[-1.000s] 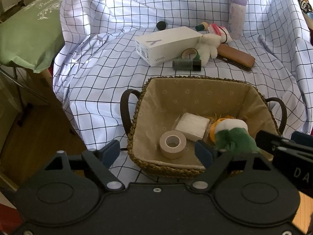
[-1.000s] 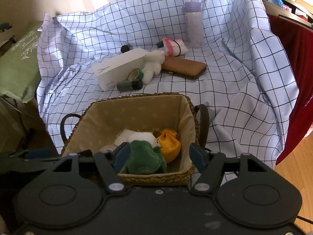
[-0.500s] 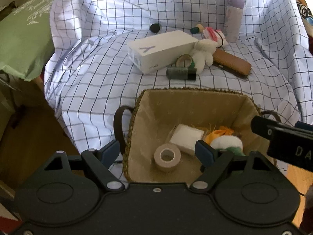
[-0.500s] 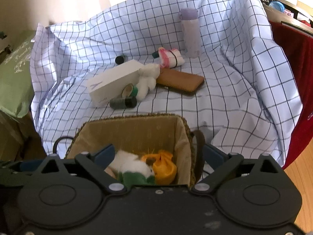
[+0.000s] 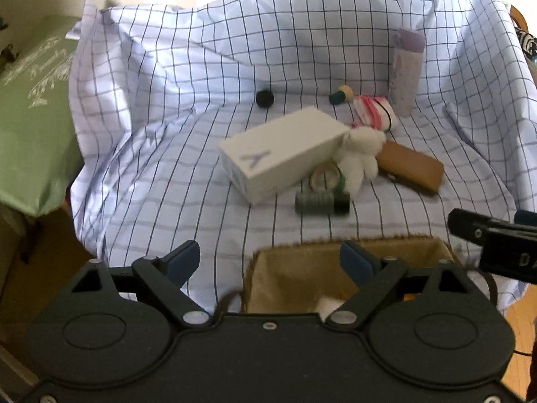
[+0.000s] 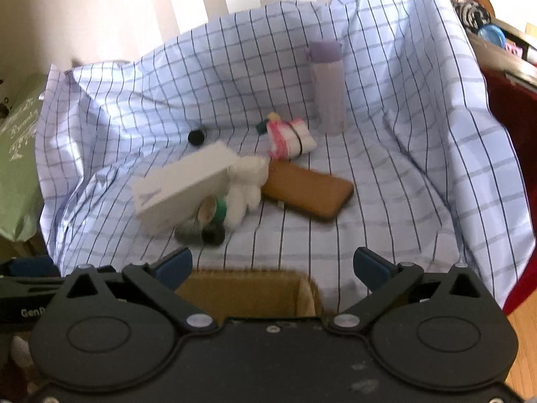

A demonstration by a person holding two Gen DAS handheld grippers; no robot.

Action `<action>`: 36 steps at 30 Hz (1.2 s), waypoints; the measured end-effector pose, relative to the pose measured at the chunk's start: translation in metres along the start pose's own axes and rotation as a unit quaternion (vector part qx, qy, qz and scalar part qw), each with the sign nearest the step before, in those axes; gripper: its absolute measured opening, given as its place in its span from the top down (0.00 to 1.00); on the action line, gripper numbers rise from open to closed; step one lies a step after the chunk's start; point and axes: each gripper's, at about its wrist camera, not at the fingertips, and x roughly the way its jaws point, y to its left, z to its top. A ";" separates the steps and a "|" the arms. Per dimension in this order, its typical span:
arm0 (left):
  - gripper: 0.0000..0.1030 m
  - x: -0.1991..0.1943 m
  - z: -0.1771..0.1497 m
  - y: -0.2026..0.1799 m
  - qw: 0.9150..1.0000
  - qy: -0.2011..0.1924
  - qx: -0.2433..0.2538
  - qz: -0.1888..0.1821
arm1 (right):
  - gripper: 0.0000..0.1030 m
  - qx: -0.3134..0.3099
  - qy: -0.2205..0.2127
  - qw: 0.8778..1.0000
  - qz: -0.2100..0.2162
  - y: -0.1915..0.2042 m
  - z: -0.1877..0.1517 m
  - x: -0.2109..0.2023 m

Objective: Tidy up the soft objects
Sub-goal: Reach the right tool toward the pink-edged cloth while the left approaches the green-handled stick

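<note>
The wicker basket (image 5: pixel 302 278) sits at the near edge of the checked cloth, mostly hidden under both grippers; only a white scrap (image 5: pixel 330 304) of its contents shows. My left gripper (image 5: pixel 268 257) hangs over its left rim, jaws opening, nothing between them. My right gripper (image 6: pixel 272 263) is above the basket (image 6: pixel 241 288), jaws opening wide and empty. Farther back lie a white plush toy (image 5: pixel 360 154) (image 6: pixel 246 184) and a pink-and-white rolled cloth (image 5: pixel 372 114) (image 6: pixel 290 137).
Around the plush are a white box (image 5: pixel 282 154), a brown case (image 5: pixel 409 166), a dark cylinder (image 5: pixel 320 203), a tape roll (image 5: pixel 324 178), a black cap (image 5: pixel 265 98) and a purple bottle (image 5: pixel 406 70). A green cushion (image 5: pixel 30 117) lies left, a red cloth (image 6: pixel 510 134) right.
The right gripper opened and let the green-and-white plush drop into the basket. Both grippers drew back and rose, so the basket slid down out of view.
</note>
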 end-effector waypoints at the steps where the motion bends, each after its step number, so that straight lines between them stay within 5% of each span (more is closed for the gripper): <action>1: 0.15 0.005 0.006 0.001 1.000 -0.001 0.002 -0.002 | 0.00 0.001 -0.010 1.000 0.003 0.000 0.004 0.002; 11: 0.15 0.049 0.053 0.009 1.000 -0.002 0.007 -0.012 | 0.00 -0.023 -0.048 0.998 0.019 0.010 0.057 0.046; 18: 0.15 0.080 0.087 0.019 1.000 -0.001 0.006 -0.015 | 0.00 -0.044 -0.009 0.999 0.020 0.015 0.092 0.098; 36: 0.14 0.139 0.147 0.021 1.000 0.007 -0.001 -0.018 | 0.01 -0.097 0.010 0.993 -0.062 -0.003 0.135 0.224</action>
